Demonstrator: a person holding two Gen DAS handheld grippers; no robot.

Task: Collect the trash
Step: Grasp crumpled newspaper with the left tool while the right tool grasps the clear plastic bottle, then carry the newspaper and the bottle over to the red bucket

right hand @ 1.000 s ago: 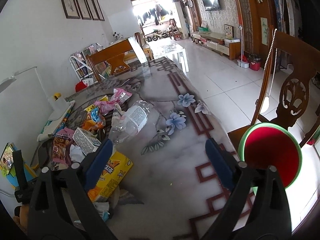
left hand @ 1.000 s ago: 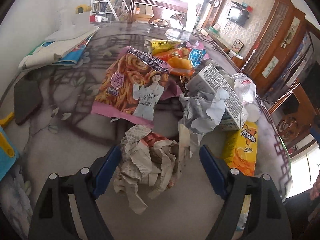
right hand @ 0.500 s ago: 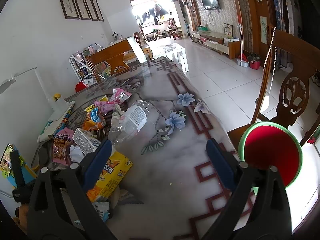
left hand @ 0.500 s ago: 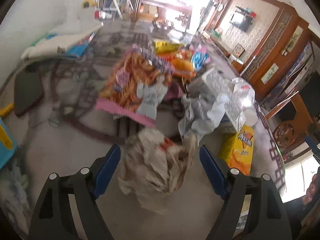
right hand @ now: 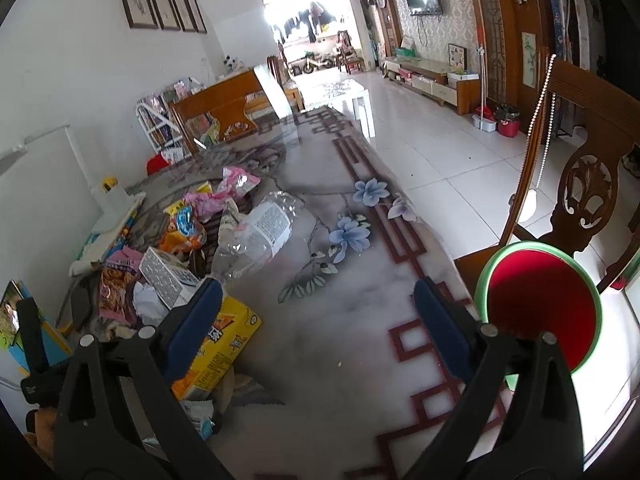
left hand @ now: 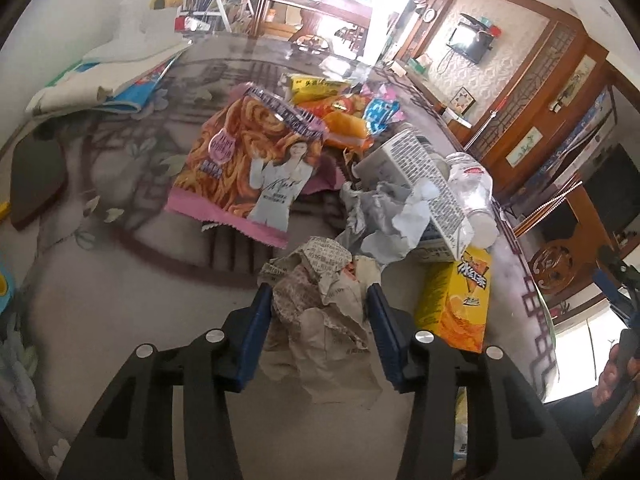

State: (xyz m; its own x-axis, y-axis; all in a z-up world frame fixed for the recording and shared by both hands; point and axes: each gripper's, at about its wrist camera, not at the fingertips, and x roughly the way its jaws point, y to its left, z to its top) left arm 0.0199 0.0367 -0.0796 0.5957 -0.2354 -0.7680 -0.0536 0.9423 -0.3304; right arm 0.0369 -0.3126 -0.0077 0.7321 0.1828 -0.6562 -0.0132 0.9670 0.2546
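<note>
The left gripper (left hand: pixel 318 322) has the crumpled paper wad (left hand: pixel 320 300) squarely between its 2 blue pads, and its jaws have just been closing on it. In the left wrist view both pads now press the flanks of the wad, so the jaws are clamped on the paper, which bulges forward past the tips and trails back under them. The wad has no clear long axis; it is a loose lump, slightly taller than wide in that view, lying dead ahead on the jaws' centre line and resting on the worktop (left hand: pixel 120 280).

What the coming move turns on, as I judge it, is that the wad is already inside the jaws, so the lift can go straight up without any sideways correction. A flap of paper hangs toward the camera and may drag.

Just ahead and to the right of the jaws lies a grey crumpled sheet (left hand: pixel 384 220), close to the wad; whether they touch I cannot tell. Further right is the yellow carton (left hand: pixel 456 300), apart from the right pad. Ahead and left lies the orange snack bag (left hand: pixel 248 164).

The right gripper (right hand: pixel 318 320) has its jaws wide apart with only bare worktop between them. The red bin (right hand: pixel 540 304) sits beyond its right pad, off the worktop's edge.
</note>
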